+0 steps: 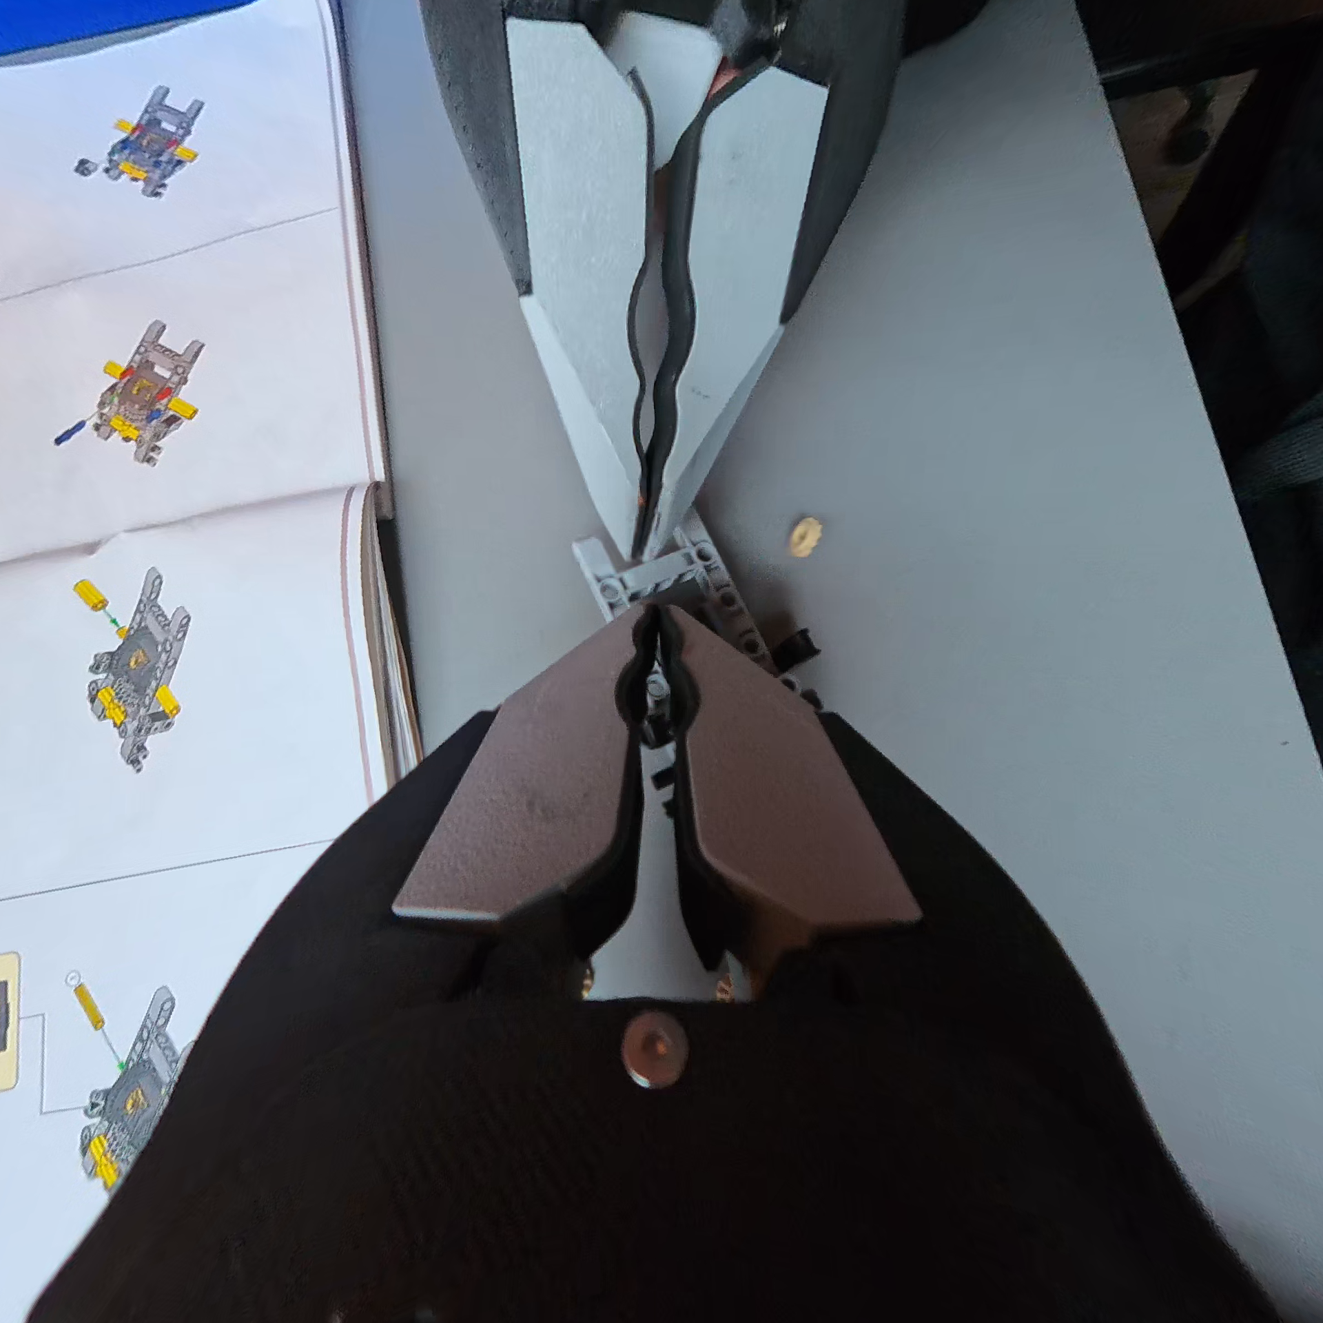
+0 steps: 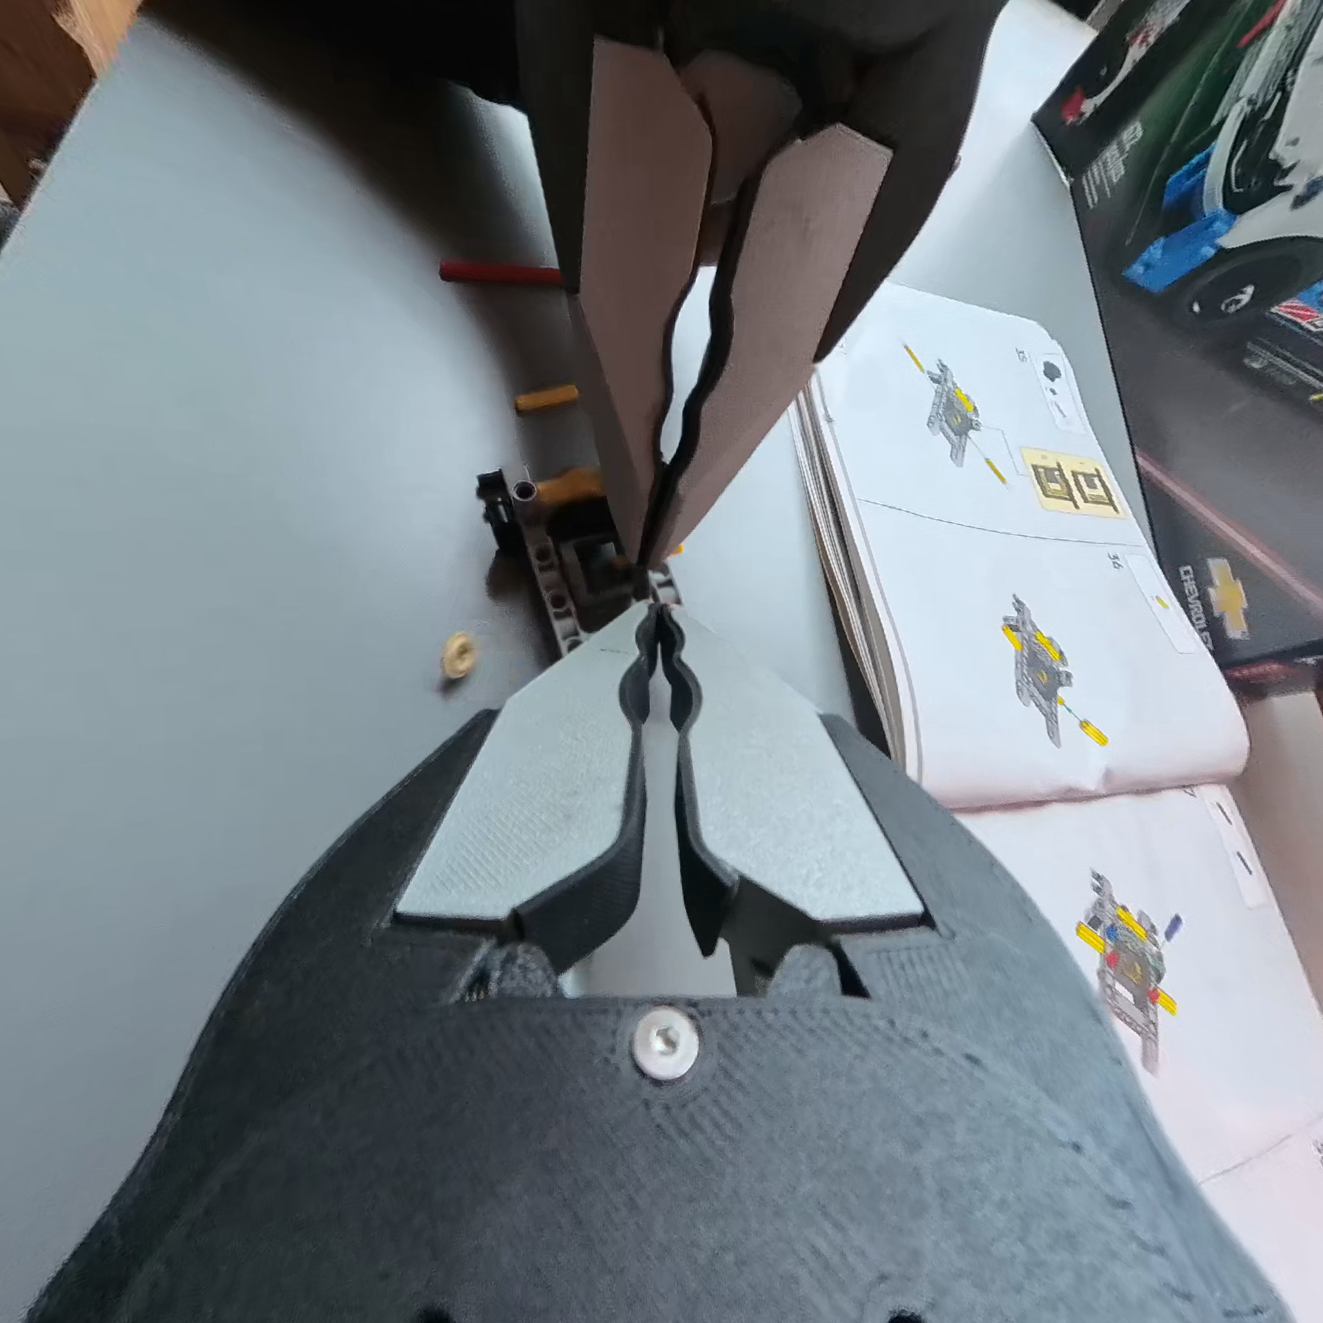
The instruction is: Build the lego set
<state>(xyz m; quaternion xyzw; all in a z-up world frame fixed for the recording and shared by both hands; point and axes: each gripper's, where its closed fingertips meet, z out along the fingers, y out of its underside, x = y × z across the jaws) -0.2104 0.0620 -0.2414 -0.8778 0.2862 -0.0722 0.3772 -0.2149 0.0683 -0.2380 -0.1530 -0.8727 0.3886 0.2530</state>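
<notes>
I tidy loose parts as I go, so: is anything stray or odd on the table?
Nothing damaged. A small tan round piece lies alone beside the grey lego frame, while a red axle and a yellow connector lie loose further away. Both grippers meet at the frame.

The left gripper (image 1: 657,616), brown-faced fingers on a black body, fills the lower half of its own view, jaws drawn together to a thin wavy slit with tips at frame centre. The right gripper (image 2: 658,612), grey-faced fingers on a dark grey body, mirrors that pose in its view, jaws likewise pinched close. Each reaches in from the top of the other's frame, so the two meet tip to tip at centre, pointing at one another almost head-on.
</notes>
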